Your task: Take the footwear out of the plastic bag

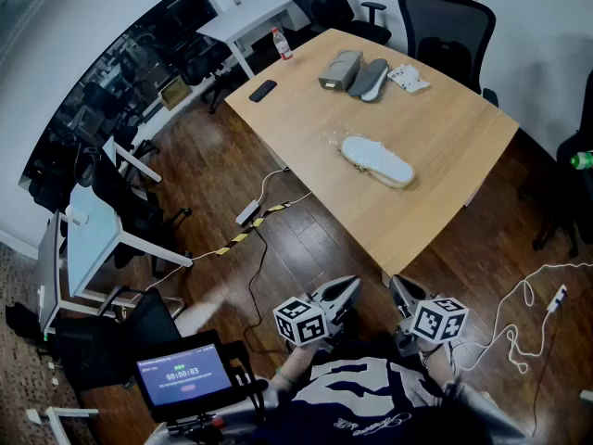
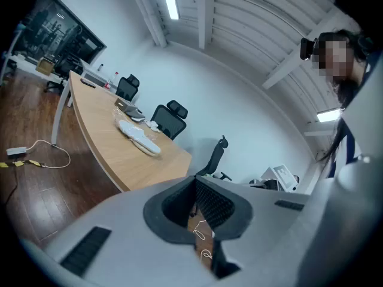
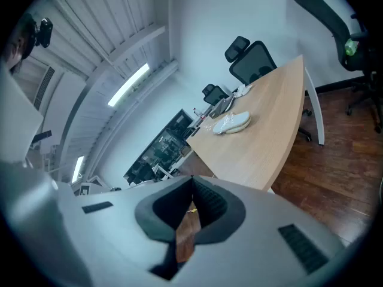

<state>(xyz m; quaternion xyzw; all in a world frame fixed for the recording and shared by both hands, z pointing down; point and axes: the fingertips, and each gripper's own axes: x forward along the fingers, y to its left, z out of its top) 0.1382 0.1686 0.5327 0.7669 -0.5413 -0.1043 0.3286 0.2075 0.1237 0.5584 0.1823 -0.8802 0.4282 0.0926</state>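
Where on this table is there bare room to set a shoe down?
Free: the table's near end, this side of the white shoe, and its right side. Crowded: the far end, with grey footwear, a black device and a bottle.

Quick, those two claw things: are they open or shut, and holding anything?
Left gripper: closed, fingers together, holding nothing.
Right gripper: closed, fingers together, holding nothing.
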